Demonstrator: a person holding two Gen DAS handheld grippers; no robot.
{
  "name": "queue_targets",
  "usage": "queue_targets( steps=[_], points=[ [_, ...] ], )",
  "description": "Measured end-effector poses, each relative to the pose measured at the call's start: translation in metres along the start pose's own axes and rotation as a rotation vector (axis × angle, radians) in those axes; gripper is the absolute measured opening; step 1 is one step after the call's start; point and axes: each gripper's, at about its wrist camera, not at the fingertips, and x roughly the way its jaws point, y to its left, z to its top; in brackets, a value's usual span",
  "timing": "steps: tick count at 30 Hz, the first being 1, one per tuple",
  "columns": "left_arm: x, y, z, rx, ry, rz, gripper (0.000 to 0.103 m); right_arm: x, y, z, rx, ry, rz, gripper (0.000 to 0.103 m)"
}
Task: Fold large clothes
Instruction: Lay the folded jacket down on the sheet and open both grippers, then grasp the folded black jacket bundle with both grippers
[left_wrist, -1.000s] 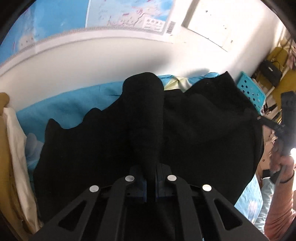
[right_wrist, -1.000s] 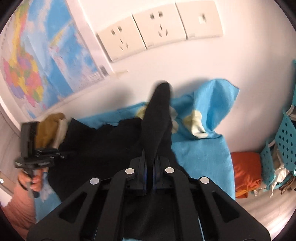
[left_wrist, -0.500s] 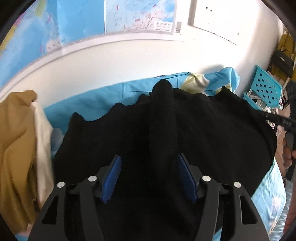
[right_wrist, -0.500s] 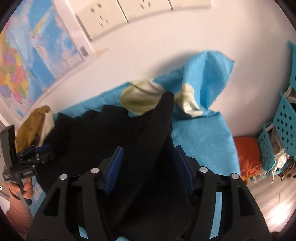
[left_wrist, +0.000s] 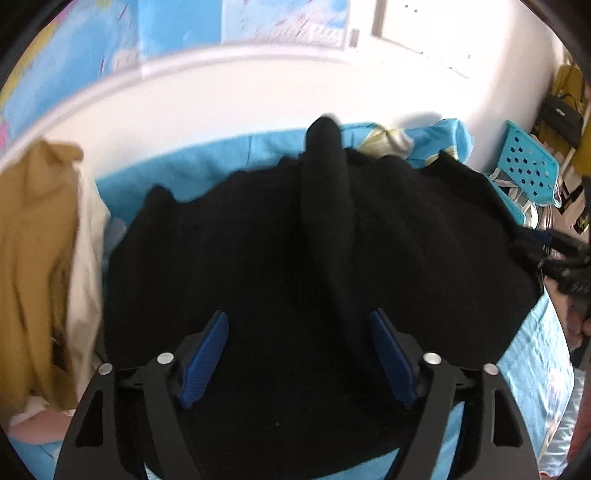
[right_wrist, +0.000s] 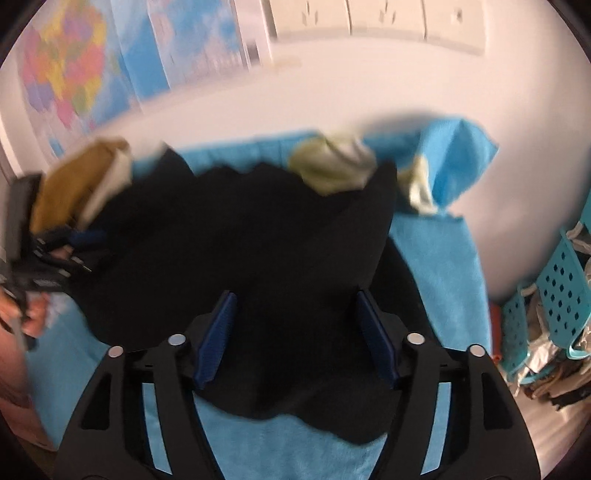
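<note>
Between the blue pads of my left tool (left_wrist: 297, 354) and right tool (right_wrist: 295, 338), jaws just opened, the black garment (left_wrist: 295, 258) lies released, so this fold looks laid.

bright, washed-out white wall (left_wrist: 258, 99) — fisheye bending at the edges; right wrist view motion-blurred, black garment (left_wrist: 280, 251) detail lost.

Matt black garment (left_wrist: 258, 258) of soft knit-like cloth, rumpled into ridges, spread over a bright blue sheet (right_wrist: 436, 258) with a fine towelling nap. Beside the garment, mustard-yellow cloth (left_wrist: 33, 258) and cream cloth (left_wrist: 88, 258), both soft and creased. Ribbed blue rubbery pads (left_wrist: 205, 356) on matt black plastic fingers with shiny metal rivets (left_wrist: 165, 357). Behind the garment, smooth white painted wall (left_wrist: 240, 96) bearing a glossy paper map (right_wrist: 66, 70). Perforated turquoise plastic basket (right_wrist: 561, 280) beside the sheet
</note>
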Motion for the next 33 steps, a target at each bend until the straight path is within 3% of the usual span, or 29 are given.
queue_targets(
  steps=[4,7,12,13,17,19,21,22,23,24,25,26,29,30,32,33],
  points=[
    [-0.016,0.006,-0.007,-0.025,-0.036,0.01,0.078,-0.008,-0.01,0.0,0.077,-0.019,0.032,0.073],
    [-0.043,0.022,-0.024,-0.069,-0.085,-0.025,0.08,-0.033,-0.02,-0.005,0.134,-0.064,0.084,0.074],
    [-0.073,0.06,-0.066,-0.16,-0.125,-0.031,0.086,-0.068,-0.042,-0.038,0.22,-0.116,0.117,0.088],
    [-0.074,0.063,-0.071,-0.176,-0.124,-0.036,0.087,-0.068,-0.043,-0.044,0.228,-0.117,0.115,0.093],
    [-0.063,0.075,-0.09,-0.227,-0.09,-0.089,0.089,-0.05,-0.043,-0.064,0.228,-0.059,0.139,0.095],
    [-0.053,0.071,-0.091,-0.207,-0.072,-0.125,0.089,-0.038,-0.037,-0.068,0.196,-0.05,0.118,0.095],
    [-0.041,0.065,-0.086,-0.181,-0.073,-0.1,0.089,-0.026,-0.032,-0.066,0.174,-0.055,0.098,0.095],
    [-0.033,0.061,-0.083,-0.169,-0.066,-0.116,0.087,-0.024,-0.03,-0.063,0.157,-0.075,0.085,0.092],
    [-0.027,0.059,-0.081,-0.17,-0.062,-0.133,0.075,-0.025,-0.028,-0.061,0.142,-0.095,0.092,0.074],
    [-0.024,0.057,-0.08,-0.172,-0.062,-0.153,0.07,-0.028,-0.028,-0.059,0.145,-0.11,0.109,0.064],
    [-0.025,0.057,-0.079,-0.178,-0.079,-0.153,0.062,-0.034,-0.029,-0.056,0.145,-0.126,0.118,0.043],
    [-0.028,0.057,-0.079,-0.183,-0.088,-0.16,0.048,-0.041,-0.029,-0.053,0.14,-0.134,0.126,0.034],
    [-0.052,0.065,-0.077,-0.233,-0.128,-0.224,0.027,-0.068,-0.028,-0.046,0.15,-0.178,0.139,0.025],
    [-0.065,0.07,-0.076,-0.268,-0.144,-0.269,0.026,-0.079,-0.028,-0.046,0.154,-0.202,0.146,0.024],
    [-0.083,0.072,-0.077,-0.28,-0.173,-0.294,0.025,-0.107,-0.026,-0.047,0.153,-0.263,0.17,0.009],
    [-0.093,0.071,-0.079,-0.276,-0.186,-0.299,0.025,-0.125,-0.029,-0.05,0.155,-0.306,0.169,0.009]
  ],
)
